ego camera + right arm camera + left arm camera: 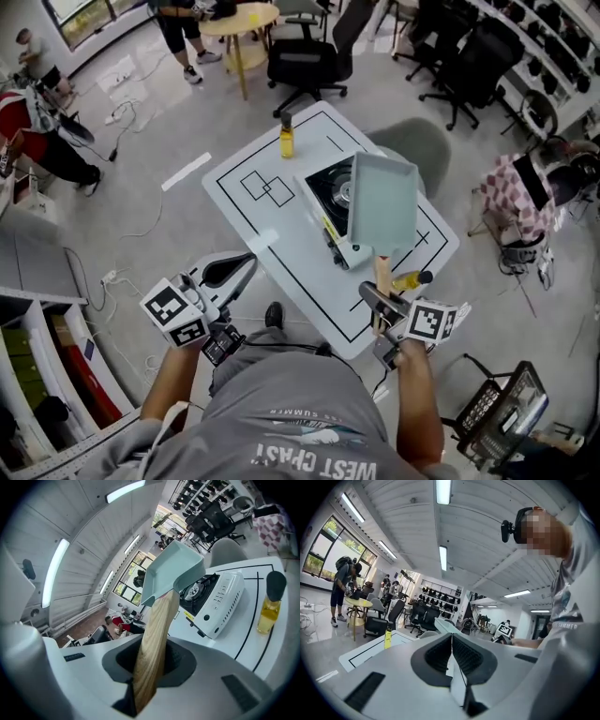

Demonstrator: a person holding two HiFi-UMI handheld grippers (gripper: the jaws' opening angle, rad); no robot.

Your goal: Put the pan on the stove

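- While the right tongs [151,662] are clamped on the wooden handle [157,630], the pale green square pan [384,202] sticks out ahead of them, tilted and lifted clear of the bench [272,253].
- Both pads press the sides of that handle, so the jaws stand only a little apart.
- In the head view the pan covers the right part of the stove [333,192] at the centre of the frame; the right gripper view shows the burner [194,591] uncovered below and to the right of the pan.
- Left tongs [451,654] have their jaws together with nothing between them, at the lower left of the head view, off the bench edge.
- One yellow bottle [286,139] stands upright at the bench's far edge.
- A second bottle [412,279] is just beside the right tongs.
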